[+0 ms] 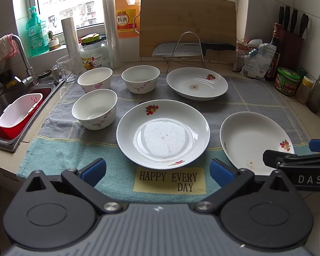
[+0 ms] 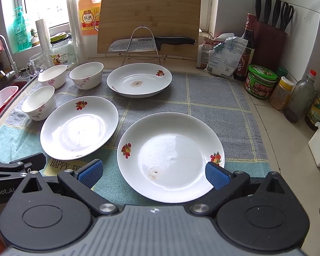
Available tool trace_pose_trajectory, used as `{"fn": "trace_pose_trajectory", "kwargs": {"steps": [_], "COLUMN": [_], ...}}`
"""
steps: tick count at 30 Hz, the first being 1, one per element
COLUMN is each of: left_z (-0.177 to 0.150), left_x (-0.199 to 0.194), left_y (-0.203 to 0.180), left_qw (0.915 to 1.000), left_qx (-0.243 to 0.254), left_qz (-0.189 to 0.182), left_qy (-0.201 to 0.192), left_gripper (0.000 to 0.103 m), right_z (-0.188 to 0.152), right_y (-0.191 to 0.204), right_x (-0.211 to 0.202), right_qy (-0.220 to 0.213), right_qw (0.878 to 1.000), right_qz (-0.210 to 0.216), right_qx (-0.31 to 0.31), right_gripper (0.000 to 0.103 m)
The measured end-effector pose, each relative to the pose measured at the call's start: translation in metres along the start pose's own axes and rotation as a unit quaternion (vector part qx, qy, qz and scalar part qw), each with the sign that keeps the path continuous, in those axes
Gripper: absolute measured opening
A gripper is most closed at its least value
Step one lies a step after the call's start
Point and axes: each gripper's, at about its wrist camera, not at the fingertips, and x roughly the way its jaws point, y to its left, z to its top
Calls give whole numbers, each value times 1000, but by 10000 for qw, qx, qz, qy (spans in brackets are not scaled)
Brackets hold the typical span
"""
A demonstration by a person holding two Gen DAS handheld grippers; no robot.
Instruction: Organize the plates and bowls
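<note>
Three white plates [image 1: 163, 132] with fruit prints and three bowls [image 1: 95, 108] lie apart on the towel [image 1: 74, 149]; cutting board [image 1: 187, 24] stands at 12 o'clock. Both grippers' [image 1: 157, 170] [image 2: 152, 173] jaws are apart, empty.

Three white plates and three white bowls sit apart on a grey-and-teal cloth [image 1: 256, 98] spread over a kitchen counter [image 1: 305, 115]. The left gripper [image 1: 157, 170], its blue-padded fingers [image 1: 93, 168] spread wide and empty, hovers just before the centre plate [image 1: 163, 134]. A second plate [image 1: 253, 143] lies at right, partly behind the right gripper [image 1: 296, 153]; a third plate [image 1: 197, 83] sits farther back. The bowls [image 1: 95, 108] cluster at left, near the sink [image 1: 15, 115]. Behind them, a knife [image 1: 194, 48] rests on a wire rack before a leaning cutting board [image 1: 187, 21].
</note>
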Motion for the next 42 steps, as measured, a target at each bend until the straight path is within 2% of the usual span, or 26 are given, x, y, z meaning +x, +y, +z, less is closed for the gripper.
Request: {"fn": "trace_pose_trajectory", "kwargs": {"steps": [22,31,38,42], "left_z": [-1,-2,-2,-1], "left_x": [-5,-7,-15,-17], "left_y": [-3,-6,-8,-11], "left_qw": [10000,9999,9998,9997], "left_qx": [-26,-76,-40,-76], "left_qz": [40,120,23,-163], "left_qy": [-56,-86,-174,-170], "left_gripper": [102,102,102,102], "right_z": [0,-1,-4,-8], "right_y": [-4,-5,-11,-16], "right_x": [-5,-11,-15,-19], "right_qy": [-90,-205,-295,-393], "right_qw": [10000,9995,9991,9986], "right_qz": [24,206,285,288], "right_qx": [-32,-80,-113,-204], "right_gripper": [103,103,103,103]}}
